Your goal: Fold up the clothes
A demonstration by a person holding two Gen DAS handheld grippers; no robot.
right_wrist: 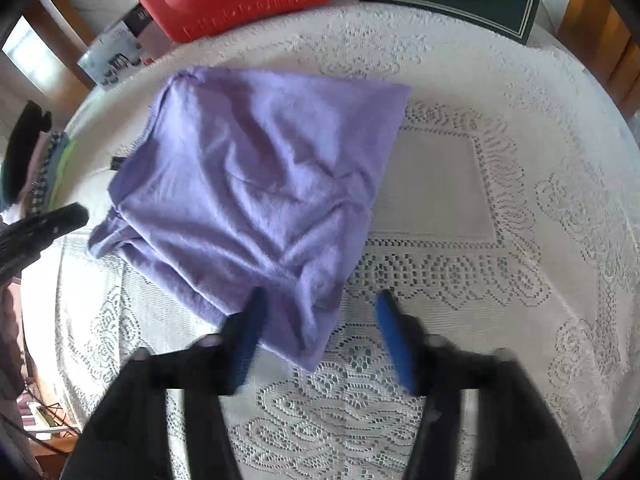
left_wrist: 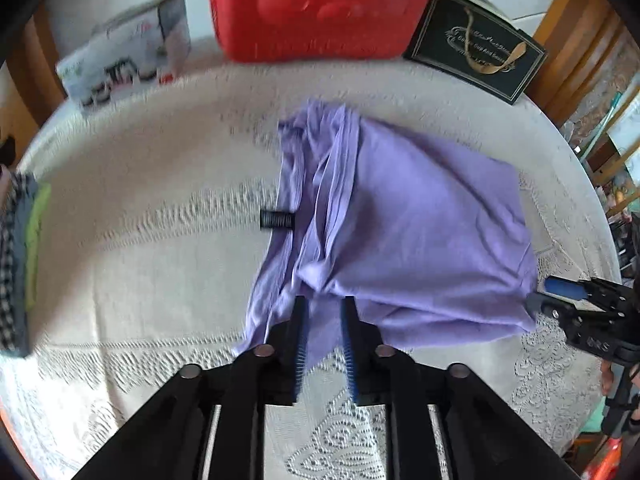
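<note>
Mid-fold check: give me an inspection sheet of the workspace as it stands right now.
Surface: round table under a white lace tablecloth.
Job's things: lilac garment, partly folded, rumpled, black tag at its edge.
Clutter: red plastic case, dark green gift box, white product box, stacked clothes at the table edge.
Grippers: left hand-held gripper narrow, garment edge between its fingers, grip unclear; right hand-held gripper open over the garment's corner.
Cables: nothing seen.
Surroundings: wooden furniture behind.

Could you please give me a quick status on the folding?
Left gripper fingers narrow around purple garment edge. Right gripper open at its corner. Nothing in the way.
</note>
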